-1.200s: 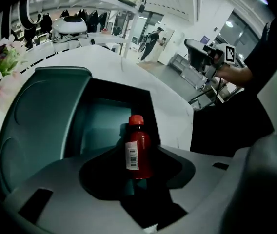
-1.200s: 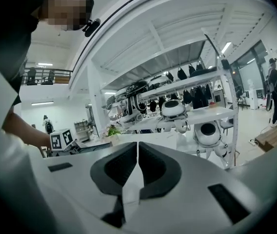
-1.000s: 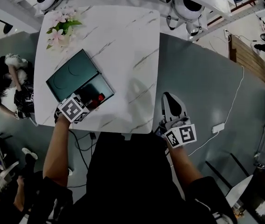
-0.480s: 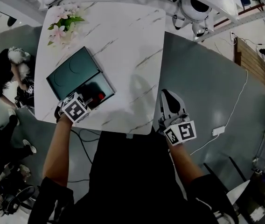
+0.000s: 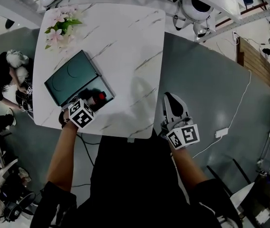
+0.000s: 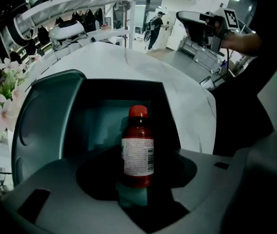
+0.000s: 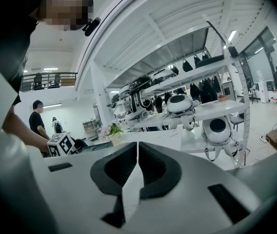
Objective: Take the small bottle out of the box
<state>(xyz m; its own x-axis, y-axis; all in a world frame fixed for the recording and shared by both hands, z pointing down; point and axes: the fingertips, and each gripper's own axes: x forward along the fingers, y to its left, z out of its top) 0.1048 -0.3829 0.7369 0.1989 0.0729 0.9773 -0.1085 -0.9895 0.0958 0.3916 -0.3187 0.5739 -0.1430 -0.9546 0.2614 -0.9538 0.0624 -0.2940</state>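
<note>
Red-capped small bottle point(image 6: 137, 152): dark liquid, white label. It sits inside the box, at the end nearest us, with its cap pointing away from the left claw. We cannot tell whether it stands or lies.
Box point(image 5: 73, 77): dark teal, open, near the left front corner of the white marble worktop point(image 5: 125, 46). Its lid is folded back flat toward the flowers point(image 5: 61, 27).
Left claw point(image 5: 91, 104): it reaches into the box and its jaws are closing, wide on either side of the bottle. We see no pad pressing on the bottle, so it is not gripped.
Right claw point(image 7: 137, 165): clenched on nothing, the jaws meeting. It is held off the worktop's front edge, well apart from the box.
Step in hand: we judge this to be the grasp itself, with the claw lined up and the squeeze under way.
Next move: we would finish closing on the labelled body, not the cap. Then we would lift clear of the box wall before carrying it out over the worktop.
Watch for: a smooth round body may twist or slip if it is caught off-centre.
</note>
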